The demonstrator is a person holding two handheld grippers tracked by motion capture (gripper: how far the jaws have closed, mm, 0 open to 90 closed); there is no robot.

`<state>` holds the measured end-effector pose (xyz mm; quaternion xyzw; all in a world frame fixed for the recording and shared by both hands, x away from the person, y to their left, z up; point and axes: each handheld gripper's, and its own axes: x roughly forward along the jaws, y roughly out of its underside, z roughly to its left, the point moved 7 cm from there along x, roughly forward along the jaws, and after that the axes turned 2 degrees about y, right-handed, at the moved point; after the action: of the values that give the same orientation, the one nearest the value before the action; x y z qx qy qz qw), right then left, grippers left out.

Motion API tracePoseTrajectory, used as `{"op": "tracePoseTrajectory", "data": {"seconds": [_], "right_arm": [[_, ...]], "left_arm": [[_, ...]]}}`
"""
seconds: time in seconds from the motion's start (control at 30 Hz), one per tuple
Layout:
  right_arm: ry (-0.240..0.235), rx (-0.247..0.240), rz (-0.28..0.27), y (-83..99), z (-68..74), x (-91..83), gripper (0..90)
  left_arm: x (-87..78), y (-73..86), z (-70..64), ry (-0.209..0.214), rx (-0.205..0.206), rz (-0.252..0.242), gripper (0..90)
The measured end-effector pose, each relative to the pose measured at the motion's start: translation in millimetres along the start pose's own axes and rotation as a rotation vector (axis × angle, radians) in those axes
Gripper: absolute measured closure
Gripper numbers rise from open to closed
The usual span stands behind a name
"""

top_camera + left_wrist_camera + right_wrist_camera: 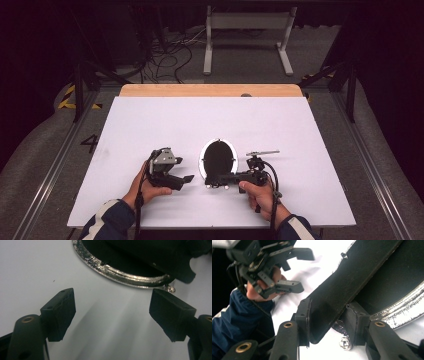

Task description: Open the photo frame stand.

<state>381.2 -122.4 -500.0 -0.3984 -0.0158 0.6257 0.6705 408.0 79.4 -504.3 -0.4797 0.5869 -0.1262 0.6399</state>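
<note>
Right gripper point(328, 325) pinching black stand point(352, 282) of oval mirror point(218, 159); left gripper point(112, 315) (spread) beside.

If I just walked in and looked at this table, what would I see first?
You'd spot the oval mirror frame first, dark inside with a shiny silver rim, lying in the middle of the white table. The right gripper is pinching the black stand at the frame's near end. The left gripper is just to its left, jaws open and holding nothing.
</note>
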Motion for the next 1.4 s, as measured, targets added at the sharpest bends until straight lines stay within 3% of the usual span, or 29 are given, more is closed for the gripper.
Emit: {"op": "tracePoseTrajectory", "data": {"seconds": [0.07, 0.13, 0.2, 0.3, 0.4, 0.47, 0.53, 0.63, 0.7, 0.83, 0.87, 0.9, 0.97, 1.03, 1.1, 1.17, 1.2, 1.27, 1.33, 1.4], "right_arm": [[0.001, -0.022, 0.004, 0.2, -0.3, -0.1, 60.4], [0.003, -0.057, 0.004, 0.0, -0.5, 0.0, 60.3], [0.008, -0.093, 0.008, -0.5, -0.4, 0.1, 60.3], [0.020, -0.147, 0.005, -0.5, 2.7, 0.2, 60.3], [0.029, -0.199, 0.004, 0.2, 4.0, 0.2, 60.2], [0.036, -0.225, -0.002, 0.4, 4.9, 0.2, 60.1], [0.049, -0.266, -0.001, 1.2, 6.4, 0.0, 59.9], [0.064, -0.326, 0.001, 2.5, 7.7, -0.5, 59.4], [0.068, -0.339, 0.001, 3.0, 8.4, -1.0, 59.2], [0.078, -0.384, -0.010, 3.6, 10.5, -1.2, 59.0], [0.080, -0.380, -0.010, 3.8, 10.2, -1.1, 59.0], [0.081, -0.389, -0.009, 4.1, 9.9, -1.1, 58.9], [0.087, -0.417, -0.007, 4.8, 10.8, -1.6, 58.8], [0.102, -0.441, -0.003, 5.2, 12.0, -1.6, 58.6], [0.118, -0.457, 0.005, 6.0, 11.3, -1.8, 58.8], [0.191, -0.518, 0.027, 8.8, 7.4, -0.4, 59.1], [0.198, -0.521, 0.018, 9.4, 6.7, -0.1, 59.3], [0.173, -0.460, 0.012, 8.1, 4.1, -1.2, 59.2], [0.173, -0.457, 0.010, 7.8, 4.0, -1.1, 59.2], [0.179, -0.461, 0.013, 7.6, 4.8, -0.7, 59.2]], "left_arm": [[6.2, -4.6, 0.9, 0.032, -0.018, -0.007, 18.6], [12.2, -9.2, 1.9, 0.106, -0.071, -0.019, 16.0], [16.2, -12.1, 4.6, 0.129, -0.077, -0.011, 14.7], [20.0, -15.0, 5.1, 0.130, -0.076, -0.020, 14.8], [23.9, -15.2, 5.4, 0.120, -0.062, 0.003, 13.4], [24.6, -17.3, 2.6, 0.138, -0.085, -0.008, 13.5], [24.7, -21.3, -0.6, 0.152, -0.061, -0.015, 14.1], [23.3, -23.7, -2.4, 0.145, -0.061, -0.027, 16.4], [19.7, -25.6, -1.3, 0.163, -0.064, -0.054, 20.4], [19.3, -28.4, -0.4, 0.163, -0.113, -0.065, 22.6], [20.8, -28.1, 1.8, 0.135, -0.109, -0.057, 20.9], [21.8, -27.5, 3.8, 0.129, -0.113, -0.055, 15.8], [22.7, -26.4, 7.8, 0.124, -0.141, -0.066, 16.1], [24.3, -25.3, 9.1, 0.149, -0.158, -0.066, 16.1], [28.1, -25.4, 8.0, 0.146, -0.135, -0.041, 16.2], [33.2, -26.0, 7.8, 0.135, -0.110, -0.002, 14.9], [34.7, -25.7, 10.0, 0.146, -0.128, -0.005, 11.9], [34.6, -24.2, 13.6, 0.133, -0.154, -0.009, 22.5], [34.6, -24.2, 12.7, 0.137, -0.138, -0.005, 26.6], [34.3, -25.2, 12.7, 0.159, -0.153, -0.019, 30.7]]}}
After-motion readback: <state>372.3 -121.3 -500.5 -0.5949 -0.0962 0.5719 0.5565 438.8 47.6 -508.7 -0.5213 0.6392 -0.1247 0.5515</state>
